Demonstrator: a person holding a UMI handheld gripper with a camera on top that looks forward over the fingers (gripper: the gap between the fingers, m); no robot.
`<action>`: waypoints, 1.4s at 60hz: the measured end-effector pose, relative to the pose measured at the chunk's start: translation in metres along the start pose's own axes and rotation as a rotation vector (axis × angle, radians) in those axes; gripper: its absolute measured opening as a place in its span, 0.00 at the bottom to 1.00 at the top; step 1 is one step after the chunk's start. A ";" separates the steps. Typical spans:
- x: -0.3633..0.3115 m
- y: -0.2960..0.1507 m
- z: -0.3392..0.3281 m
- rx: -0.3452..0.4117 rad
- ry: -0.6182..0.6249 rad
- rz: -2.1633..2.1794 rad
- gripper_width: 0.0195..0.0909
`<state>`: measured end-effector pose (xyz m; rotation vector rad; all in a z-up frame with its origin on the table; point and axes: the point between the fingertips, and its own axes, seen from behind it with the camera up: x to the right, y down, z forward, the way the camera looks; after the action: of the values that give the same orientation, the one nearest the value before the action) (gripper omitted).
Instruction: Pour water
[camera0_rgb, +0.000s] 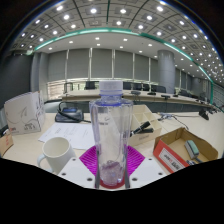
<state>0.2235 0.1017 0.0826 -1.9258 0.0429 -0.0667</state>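
Observation:
A clear plastic water bottle with a white cap stands upright between my fingers, its base low between the magenta pads. Both pads press against its sides, so my gripper is shut on the bottle. The bottle looks lifted a little above the table. A white cup stands on the table just left of my left finger, its mouth open upward. Little water shows inside the bottle; the level is hard to read.
A white box sits at the far left and sheets of paper lie behind the cup. An open cardboard box with a red packet is at the right. Black cables and office desks lie beyond.

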 end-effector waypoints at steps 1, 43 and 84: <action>0.000 0.002 0.001 0.000 -0.002 0.000 0.20; -0.025 0.015 -0.098 -0.248 0.063 0.027 0.94; -0.134 -0.005 -0.363 -0.316 0.055 -0.011 0.93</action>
<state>0.0655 -0.2275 0.2101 -2.2396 0.0836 -0.1266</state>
